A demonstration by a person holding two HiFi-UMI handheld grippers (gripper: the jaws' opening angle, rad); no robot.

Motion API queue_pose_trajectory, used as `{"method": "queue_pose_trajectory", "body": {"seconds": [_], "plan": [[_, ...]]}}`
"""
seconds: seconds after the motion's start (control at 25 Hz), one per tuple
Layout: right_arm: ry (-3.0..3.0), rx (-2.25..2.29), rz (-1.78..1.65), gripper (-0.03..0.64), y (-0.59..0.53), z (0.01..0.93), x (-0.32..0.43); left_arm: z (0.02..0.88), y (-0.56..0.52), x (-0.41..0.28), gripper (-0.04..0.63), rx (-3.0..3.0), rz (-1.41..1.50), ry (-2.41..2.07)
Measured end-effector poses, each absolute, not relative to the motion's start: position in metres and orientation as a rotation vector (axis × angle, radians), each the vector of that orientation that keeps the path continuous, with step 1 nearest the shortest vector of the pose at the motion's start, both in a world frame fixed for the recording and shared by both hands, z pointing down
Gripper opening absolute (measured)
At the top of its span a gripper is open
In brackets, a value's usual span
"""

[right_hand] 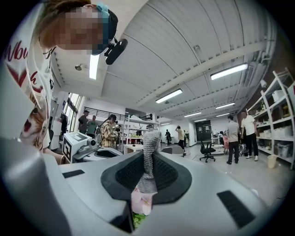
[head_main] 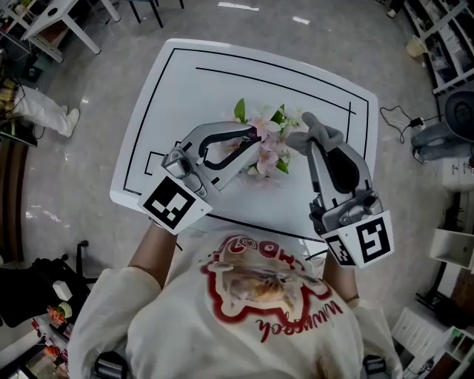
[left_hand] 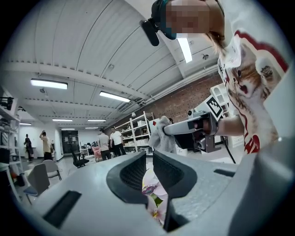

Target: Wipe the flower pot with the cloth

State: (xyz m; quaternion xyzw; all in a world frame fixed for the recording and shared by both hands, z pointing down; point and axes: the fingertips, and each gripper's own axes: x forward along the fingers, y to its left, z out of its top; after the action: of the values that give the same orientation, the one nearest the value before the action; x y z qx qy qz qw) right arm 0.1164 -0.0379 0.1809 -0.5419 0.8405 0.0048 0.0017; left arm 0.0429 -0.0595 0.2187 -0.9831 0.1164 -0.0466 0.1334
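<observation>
Pink flowers with green leaves stand at the middle of the white table; the pot under them is hidden. My left gripper reaches into the flowers from the left. Its jaws stand close together with a narrow gap, and petals show low in that gap; I cannot tell whether the pads press on anything. From the right, my right gripper is shut on a grey cloth, which sticks up between its pads just right of the flowers. The left gripper view shows the cloth held beside the plant.
The table has black lines drawn on it and stands on a grey floor. Chair and table legs stand behind it, cables and shelving lie to the right. Several people stand far off in the room.
</observation>
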Motion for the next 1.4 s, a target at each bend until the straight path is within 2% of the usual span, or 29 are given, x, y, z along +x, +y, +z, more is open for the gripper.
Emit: {"method": "queue_pose_trajectory", "body": {"seconds": [0.2,0.36,1.12,1.4], "plan": [[2.648,-1.690,0.012,0.041,-0.053,0.184,0.130,0.225,-0.073,0.041,0.041,-2.884,-0.148,0.388],[2.658,-1.678,0.008,0.041,-0.067,0.186,0.142,0.229,-0.086,0.038,0.003,-2.939,-0.135,0.475],[2.750,-1.562,0.016,0.041,-0.145,0.197,0.192,0.270,-0.119,0.020,0.003,-2.943,-0.264,0.748],[2.898,-1.383,-0.061,0.043,-0.169,0.230,0.180,0.282,-0.126,0.015,0.003,-2.940,-0.284,0.822]]}}
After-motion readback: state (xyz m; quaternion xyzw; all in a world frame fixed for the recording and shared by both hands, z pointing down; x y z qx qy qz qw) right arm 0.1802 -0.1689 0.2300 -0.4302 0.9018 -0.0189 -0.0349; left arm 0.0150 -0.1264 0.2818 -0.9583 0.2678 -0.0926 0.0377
